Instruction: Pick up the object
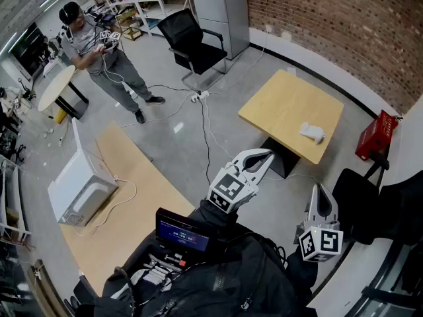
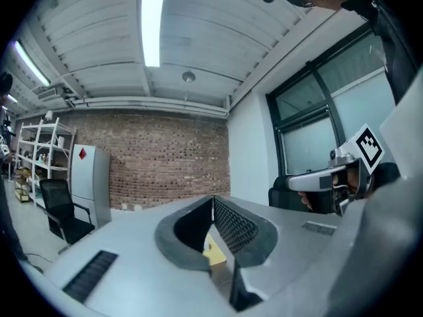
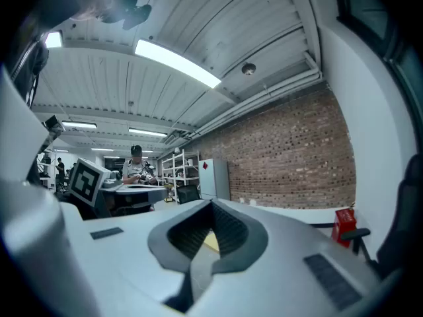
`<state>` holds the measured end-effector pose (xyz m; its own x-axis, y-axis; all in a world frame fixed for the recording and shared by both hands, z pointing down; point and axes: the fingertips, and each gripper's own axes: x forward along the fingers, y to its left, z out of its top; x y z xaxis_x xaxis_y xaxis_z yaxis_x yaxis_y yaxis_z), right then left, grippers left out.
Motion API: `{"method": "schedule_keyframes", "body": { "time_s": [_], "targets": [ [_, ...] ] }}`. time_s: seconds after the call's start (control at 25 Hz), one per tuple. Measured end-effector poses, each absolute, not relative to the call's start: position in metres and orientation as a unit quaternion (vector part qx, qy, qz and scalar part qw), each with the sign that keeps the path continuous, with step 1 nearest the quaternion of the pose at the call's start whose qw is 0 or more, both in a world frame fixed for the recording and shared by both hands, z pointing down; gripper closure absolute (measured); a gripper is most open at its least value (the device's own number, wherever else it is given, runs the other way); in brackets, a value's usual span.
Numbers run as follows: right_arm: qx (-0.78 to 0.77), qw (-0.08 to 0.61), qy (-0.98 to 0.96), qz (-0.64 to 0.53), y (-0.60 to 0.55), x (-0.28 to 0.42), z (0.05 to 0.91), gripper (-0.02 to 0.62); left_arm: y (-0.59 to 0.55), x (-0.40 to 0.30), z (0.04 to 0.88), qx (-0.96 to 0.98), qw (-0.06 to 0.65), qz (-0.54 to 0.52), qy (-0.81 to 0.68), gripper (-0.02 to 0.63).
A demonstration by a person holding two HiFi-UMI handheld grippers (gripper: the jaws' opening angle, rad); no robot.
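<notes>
Jaws shut on nothing
We hold left gripper (image 1: pixel 268 153) and right gripper (image 1: pixel 320 188) short of the table's (image 1: pixel 284 101) white object (image 1: pixel 312 132).

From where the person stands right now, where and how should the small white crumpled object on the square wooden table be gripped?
Grip the small white crumpled object across its narrower width, near its middle. Come down from above: it lies low and loose on the pale square wooden table, so a level approach would likely just push it along the top.
</notes>
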<state>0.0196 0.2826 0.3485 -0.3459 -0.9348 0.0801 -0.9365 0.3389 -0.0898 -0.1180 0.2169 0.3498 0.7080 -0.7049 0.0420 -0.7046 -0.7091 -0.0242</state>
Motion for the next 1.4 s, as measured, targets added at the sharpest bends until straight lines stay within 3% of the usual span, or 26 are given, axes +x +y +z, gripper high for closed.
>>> {"method": "schedule_keyframes", "body": {
  "time_s": [1.4],
  "targets": [
    [0.559, 0.005, -0.820, 0.122, 0.295, 0.085, 0.401, 0.589, 0.227, -0.051, 0.396, -0.923, -0.036, -0.078, 0.374, 0.604]
  ]
}}
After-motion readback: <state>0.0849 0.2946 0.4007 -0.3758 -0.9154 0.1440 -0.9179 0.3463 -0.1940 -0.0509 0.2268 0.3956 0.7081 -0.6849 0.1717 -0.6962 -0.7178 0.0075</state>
